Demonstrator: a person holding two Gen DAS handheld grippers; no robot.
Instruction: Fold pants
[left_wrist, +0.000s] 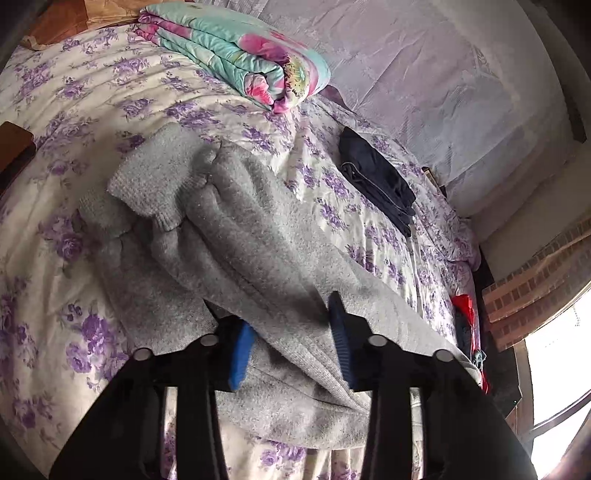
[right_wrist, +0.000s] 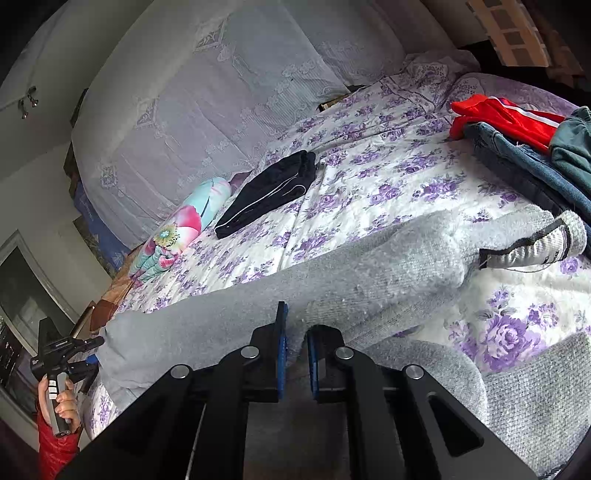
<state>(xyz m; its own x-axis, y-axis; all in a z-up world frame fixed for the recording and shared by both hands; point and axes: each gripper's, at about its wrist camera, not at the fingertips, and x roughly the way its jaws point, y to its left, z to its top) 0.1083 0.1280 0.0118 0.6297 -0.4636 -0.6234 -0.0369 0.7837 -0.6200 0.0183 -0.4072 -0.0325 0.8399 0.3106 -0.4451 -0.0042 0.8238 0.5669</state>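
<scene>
Grey knit pants (left_wrist: 258, 236): on floral bed (left_wrist: 74, 110). Left gripper (left_wrist: 291, 343) fingers straddle thick fold, pads touching. Right gripper (right_wrist: 295, 347) fingers clamped on fabric.

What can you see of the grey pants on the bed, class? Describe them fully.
The grey pants are thick, fuzzy knit with ribbed cuffs. They lie stretched and rumpled on the floral bedspread, one cuff doubled over. The waistband end shows a black-and-white band. The left gripper straddles one bunched part; the right gripper pinches an edge.
</scene>
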